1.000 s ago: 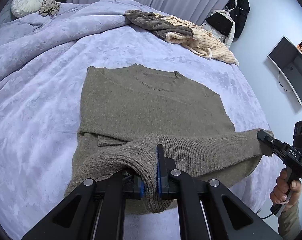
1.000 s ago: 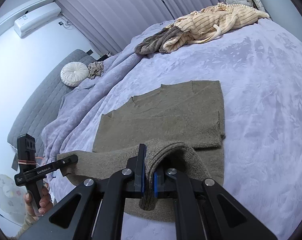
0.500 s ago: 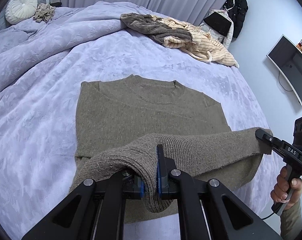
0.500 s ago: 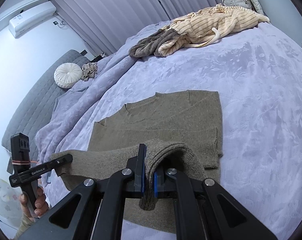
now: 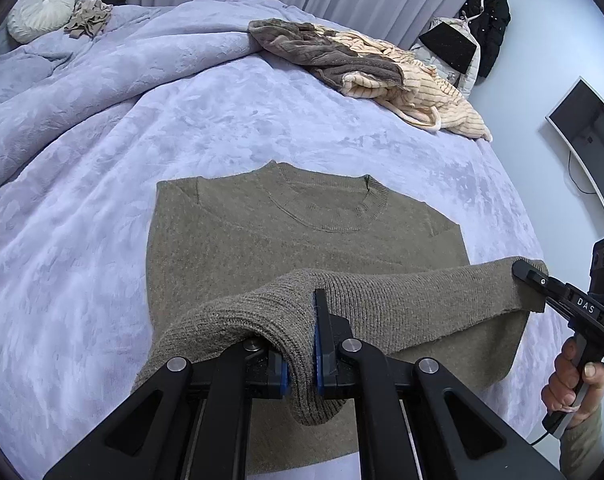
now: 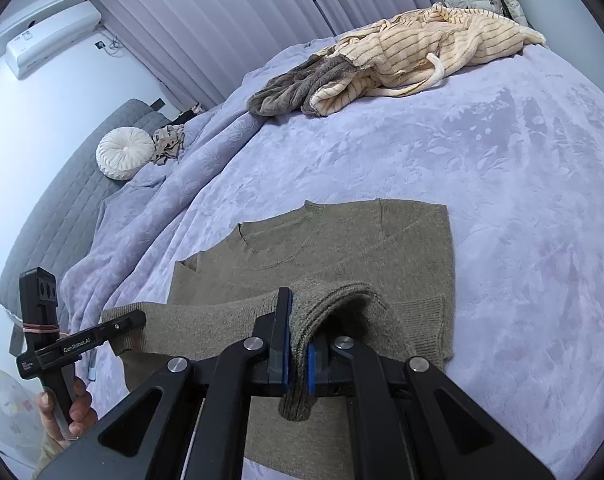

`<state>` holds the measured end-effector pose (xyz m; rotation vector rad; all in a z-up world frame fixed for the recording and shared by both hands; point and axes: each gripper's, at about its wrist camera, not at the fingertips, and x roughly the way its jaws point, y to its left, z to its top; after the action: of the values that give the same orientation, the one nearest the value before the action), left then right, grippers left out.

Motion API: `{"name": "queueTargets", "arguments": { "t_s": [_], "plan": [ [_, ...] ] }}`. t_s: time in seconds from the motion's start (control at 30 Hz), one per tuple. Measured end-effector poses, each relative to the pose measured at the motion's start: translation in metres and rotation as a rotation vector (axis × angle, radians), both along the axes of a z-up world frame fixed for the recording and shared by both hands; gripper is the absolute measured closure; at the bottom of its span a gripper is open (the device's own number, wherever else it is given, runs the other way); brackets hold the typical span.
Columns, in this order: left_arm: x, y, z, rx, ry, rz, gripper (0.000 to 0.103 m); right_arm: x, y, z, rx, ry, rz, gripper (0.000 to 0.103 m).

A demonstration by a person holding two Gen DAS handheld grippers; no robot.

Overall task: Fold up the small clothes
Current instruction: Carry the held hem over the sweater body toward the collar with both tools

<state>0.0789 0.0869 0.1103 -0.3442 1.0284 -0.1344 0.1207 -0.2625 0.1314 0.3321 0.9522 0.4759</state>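
Observation:
An olive-brown knit sweater [image 5: 302, 236] lies flat on the lavender bedspread [image 5: 102, 200], neckline away from me, sleeves folded in. My left gripper [image 5: 302, 364] is shut on the left corner of its ribbed hem. My right gripper [image 6: 298, 360] is shut on the right corner. Both hold the hem lifted and stretched above the sweater's lower body [image 6: 341, 248]. Each gripper shows in the other's view: the right one [image 5: 529, 276] and the left one [image 6: 136, 318].
A heap of grey and cream striped clothes [image 5: 365, 64] lies at the far side of the bed. A round white cushion [image 5: 42, 6] and a small beige garment [image 5: 88, 20] lie at the far left. A wall screen [image 5: 589, 144] hangs right.
Both grippers have carried the lifted hem forward, toward the neckline. The hem now covers more of the sweater's lower half, including the folded sleeve cuff on the left.

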Motion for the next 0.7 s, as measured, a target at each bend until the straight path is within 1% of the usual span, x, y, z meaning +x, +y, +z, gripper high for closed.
{"name": "queueTargets", "arguments": {
  "t_s": [0.27, 0.7],
  "plan": [
    [0.023, 0.006, -0.007, 0.001, 0.014, 0.012, 0.093, 0.025, 0.009, -0.010, -0.017, 0.017, -0.004, 0.097],
    [0.054, 0.009, -0.029, 0.006, 0.058, 0.006, 0.093, 0.061, 0.015, -0.034, -0.048, 0.068, -0.015, 0.097]
  ]
}}
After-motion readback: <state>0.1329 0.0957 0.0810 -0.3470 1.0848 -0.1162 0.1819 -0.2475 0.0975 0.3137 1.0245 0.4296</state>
